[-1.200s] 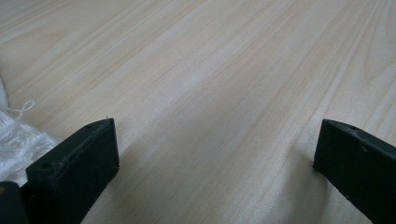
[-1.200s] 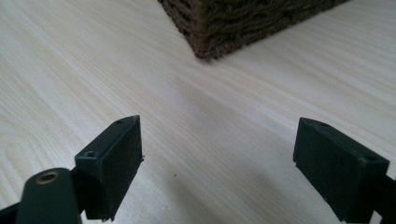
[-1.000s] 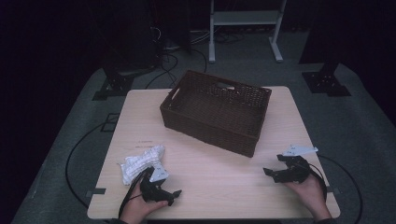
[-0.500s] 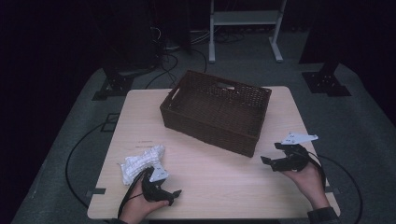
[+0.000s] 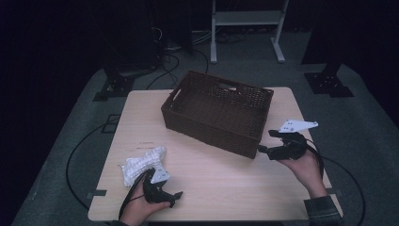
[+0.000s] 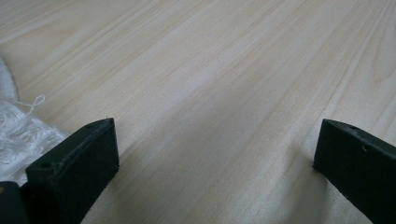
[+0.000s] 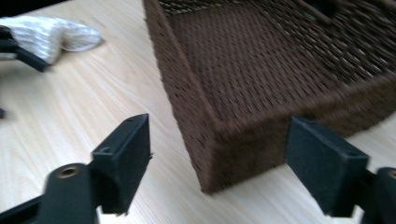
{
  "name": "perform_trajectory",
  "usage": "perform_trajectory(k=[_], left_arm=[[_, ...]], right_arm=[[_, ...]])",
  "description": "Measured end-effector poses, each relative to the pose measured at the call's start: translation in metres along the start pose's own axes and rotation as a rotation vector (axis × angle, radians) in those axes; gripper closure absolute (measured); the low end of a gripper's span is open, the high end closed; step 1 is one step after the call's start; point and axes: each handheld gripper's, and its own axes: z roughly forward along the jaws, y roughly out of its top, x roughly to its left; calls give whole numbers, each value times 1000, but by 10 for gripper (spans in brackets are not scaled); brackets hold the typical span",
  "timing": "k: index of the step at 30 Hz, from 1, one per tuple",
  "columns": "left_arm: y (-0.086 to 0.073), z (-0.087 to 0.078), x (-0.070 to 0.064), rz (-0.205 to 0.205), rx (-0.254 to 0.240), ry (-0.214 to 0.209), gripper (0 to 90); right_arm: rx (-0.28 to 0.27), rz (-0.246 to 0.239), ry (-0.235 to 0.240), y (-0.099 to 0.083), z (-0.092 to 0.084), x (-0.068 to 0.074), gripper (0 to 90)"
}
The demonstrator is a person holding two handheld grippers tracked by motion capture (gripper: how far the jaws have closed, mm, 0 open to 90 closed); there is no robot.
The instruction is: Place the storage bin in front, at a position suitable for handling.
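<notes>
Surroundings, high view: table, floor, stand, bases, cables.

Pale wood table (image 5: 211, 181), grain running lengthwise, rounded corners, with a faint dark mark (image 5: 146, 142) on its 9 o'clock half. It sits on a grey floor (image 5: 371, 141), dark beyond. White stand (image 5: 245, 19) with two legs at 12 o'clock. Black base (image 5: 115, 87) at 10 o'clock and a second black base (image 5: 329, 84) at 2 o'clock, both off the table. Loose cables (image 5: 175, 56) at 11 o'clock. A thin cable loop (image 5: 70, 165) lies on the floor at 8 o'clock. Square outline (image 5: 111, 123) on the floor just beside the table edge at 9 o'clock.
</notes>
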Motion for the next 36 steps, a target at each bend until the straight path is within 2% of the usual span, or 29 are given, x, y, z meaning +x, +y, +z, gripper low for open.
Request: perform_trajectory(k=[5, 7, 11, 13, 18, 21, 23, 26, 36], left_arm=[[0, 0, 0, -1, -3, 1, 0], [0, 0, 0, 0, -3, 1, 0], [0, 0, 0, 1, -3, 2, 0], [0, 0, 0, 0, -3, 1, 0], [0, 1, 0, 0, -7, 2, 0], [0, 1, 0, 0, -7, 2, 0], [0, 0, 0, 4, -3, 2, 0], [0, 0, 0, 4, -3, 3, 0], [0, 0, 0, 3, -3, 2, 0]], right_arm=[[1, -52, 41, 19, 13, 5, 331], [5, -57, 43, 21, 15, 4, 342], [14, -69, 91, 34, 25, 2, 418], [23, -82, 98, 42, 30, 2, 447], [63, -104, 138, 57, 46, 3, 474], [86, -117, 153, 61, 56, 4, 537], [95, -119, 164, 62, 63, 4, 544], [132, -125, 186, 64, 73, 3, 610], [227, -163, 189, 71, 102, 10, 726]])
